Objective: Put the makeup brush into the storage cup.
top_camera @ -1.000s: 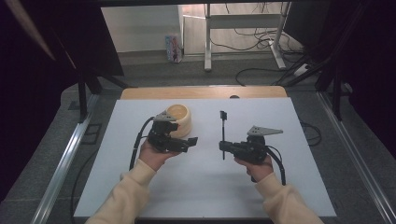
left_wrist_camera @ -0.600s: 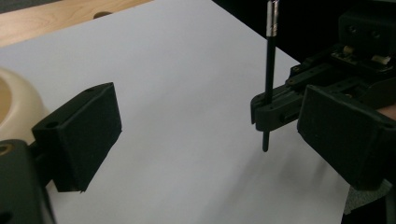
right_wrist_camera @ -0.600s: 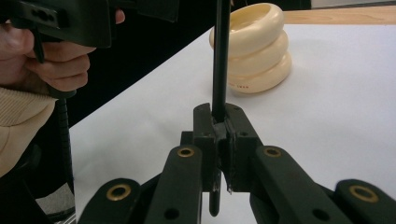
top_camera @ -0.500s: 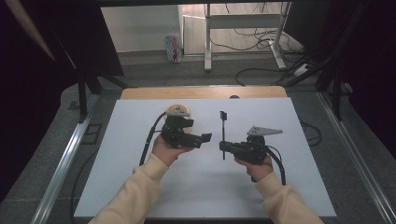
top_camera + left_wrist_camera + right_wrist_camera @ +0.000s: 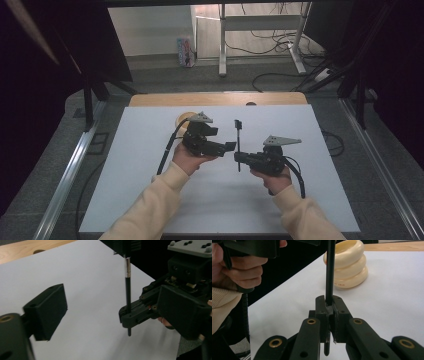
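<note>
A thin black brush (image 5: 238, 142) with a silver band (image 5: 127, 267) stands upright over the white table sheet (image 5: 150, 165). My right gripper (image 5: 240, 159) is shut on its lower shaft, and both pads clamp the stick (image 5: 330, 270) in the right gripper view. My left gripper (image 5: 227, 146) is just left of the brush, jaws pointing at it. Its jaws are open and have just been closing, with nothing between them. One left jaw pad (image 5: 46, 311) shows in the left gripper view, apart from the brush. The other hand's gripper (image 5: 132, 315) holds the brush there.
A cream ribbed holder (image 5: 345, 265) of stacked rings stands on the sheet behind the brush; in the high view the holder (image 5: 184, 119) is mostly hidden behind my left gripper. A bare wooden strip (image 5: 220, 98) runs along the table's far edge.
My left gripper has moved right and slightly away, from beside the cream holder to close by the brush. The right gripper and the brush have stayed put.
</note>
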`<state>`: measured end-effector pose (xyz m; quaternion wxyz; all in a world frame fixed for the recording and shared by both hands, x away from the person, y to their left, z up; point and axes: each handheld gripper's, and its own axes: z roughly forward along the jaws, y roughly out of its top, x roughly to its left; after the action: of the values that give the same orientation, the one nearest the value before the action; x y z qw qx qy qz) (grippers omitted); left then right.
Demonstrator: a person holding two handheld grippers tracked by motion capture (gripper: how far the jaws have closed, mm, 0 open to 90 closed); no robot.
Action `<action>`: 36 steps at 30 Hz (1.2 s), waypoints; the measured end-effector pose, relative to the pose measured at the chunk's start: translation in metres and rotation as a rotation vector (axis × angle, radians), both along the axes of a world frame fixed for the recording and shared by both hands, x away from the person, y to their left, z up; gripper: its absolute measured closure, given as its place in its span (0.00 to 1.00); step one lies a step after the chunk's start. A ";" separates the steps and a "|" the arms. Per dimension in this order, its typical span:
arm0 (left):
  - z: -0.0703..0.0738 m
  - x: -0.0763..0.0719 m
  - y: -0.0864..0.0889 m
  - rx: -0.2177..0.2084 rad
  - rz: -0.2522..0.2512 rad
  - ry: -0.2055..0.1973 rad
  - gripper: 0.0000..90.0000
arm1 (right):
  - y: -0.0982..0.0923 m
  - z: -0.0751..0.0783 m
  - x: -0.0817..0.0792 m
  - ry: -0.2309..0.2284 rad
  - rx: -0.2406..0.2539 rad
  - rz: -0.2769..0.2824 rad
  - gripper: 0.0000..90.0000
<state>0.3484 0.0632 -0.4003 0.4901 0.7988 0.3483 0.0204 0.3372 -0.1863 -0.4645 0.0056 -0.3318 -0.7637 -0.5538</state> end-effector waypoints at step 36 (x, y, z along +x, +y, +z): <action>-0.009 0.013 -0.014 -0.123 -0.133 -0.034 0.95 | 0.001 -0.002 0.000 -0.010 -0.009 0.000 0.94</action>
<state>0.3611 0.0490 -0.4096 0.5443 0.7882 0.2866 -0.0198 0.3373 -0.1853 -0.4662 0.0006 -0.3291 -0.7661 -0.5521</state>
